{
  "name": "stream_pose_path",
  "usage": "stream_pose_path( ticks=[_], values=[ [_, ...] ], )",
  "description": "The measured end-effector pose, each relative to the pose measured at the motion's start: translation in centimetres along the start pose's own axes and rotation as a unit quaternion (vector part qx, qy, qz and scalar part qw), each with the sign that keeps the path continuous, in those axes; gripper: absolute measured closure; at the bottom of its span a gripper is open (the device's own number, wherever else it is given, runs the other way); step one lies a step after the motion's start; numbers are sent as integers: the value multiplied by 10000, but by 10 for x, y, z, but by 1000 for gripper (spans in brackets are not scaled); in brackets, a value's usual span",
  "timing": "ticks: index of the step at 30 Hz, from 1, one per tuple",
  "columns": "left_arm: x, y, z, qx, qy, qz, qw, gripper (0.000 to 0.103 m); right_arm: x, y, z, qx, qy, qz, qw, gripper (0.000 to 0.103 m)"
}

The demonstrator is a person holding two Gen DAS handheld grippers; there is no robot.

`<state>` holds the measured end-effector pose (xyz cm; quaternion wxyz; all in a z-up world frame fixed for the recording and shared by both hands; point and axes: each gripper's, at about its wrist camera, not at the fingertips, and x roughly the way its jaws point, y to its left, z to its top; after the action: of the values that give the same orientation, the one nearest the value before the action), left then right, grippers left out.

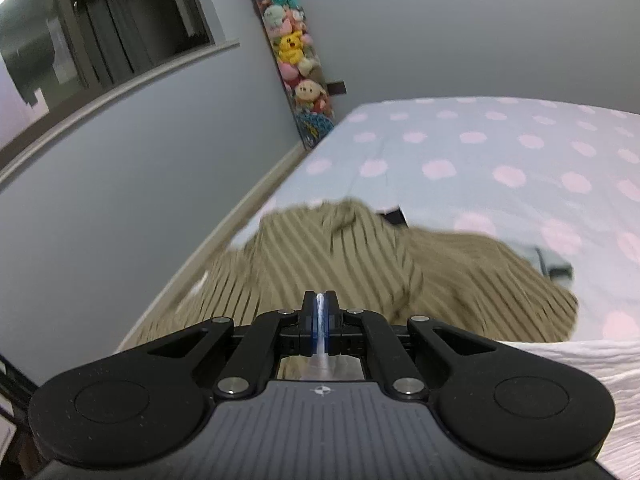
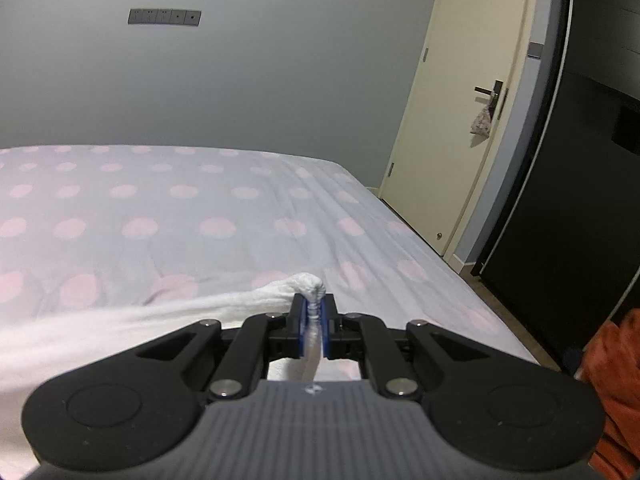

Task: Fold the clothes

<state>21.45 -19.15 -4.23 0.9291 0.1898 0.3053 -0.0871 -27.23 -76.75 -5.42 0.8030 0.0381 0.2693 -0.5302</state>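
On the left, beyond the left tongs (image 1: 320, 300), a tan garment with thin dark stripes (image 1: 320, 264) lies rumpled on the near left part of the bed with the pale sheet dotted in pink (image 1: 460, 152), close to the bed's left edge; it is blurred. The left tongs are pressed together on a thin edge of white textured cloth (image 1: 580, 364), seen as a pale sliver between the blue pads, and the rest of that cloth spreads to the near right of them. In the far left corner of the room a tall narrow column of soft toys (image 1: 294, 56) stands against the grey wall.

To the right, the right tongs (image 2: 314, 312) are closed on a bunched corner of the same white cloth (image 2: 120, 328), with a small knob of it poking out past the tips. From there the cloth stretches leftward, low over the dotted bed (image 2: 200, 200). Farther right a cream door with a dark handle (image 2: 460, 120) stands beyond the bed's far right corner, and an orange fabric (image 2: 616, 380) shows at the near right edge.
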Motion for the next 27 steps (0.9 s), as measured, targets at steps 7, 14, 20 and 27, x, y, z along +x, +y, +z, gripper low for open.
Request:
stream_pose_path(
  ticks=[7,14,20,27],
  values=[
    [66,-41,19,202,261,220,9992,102,71,53,-2,-362,480,74,9982,94],
    [90,-49,6,303,523,169,9980,93,90,69,-19,-384,981,269,9941,79],
    [55,-42,10,255,516,188,9982,65,64,63,-19,-223,1046,432,9933,55],
    [-33,-54,20,228,1021,-245,9942,57,-2,55,-27,-37,1021,885,9908,44]
  ],
)
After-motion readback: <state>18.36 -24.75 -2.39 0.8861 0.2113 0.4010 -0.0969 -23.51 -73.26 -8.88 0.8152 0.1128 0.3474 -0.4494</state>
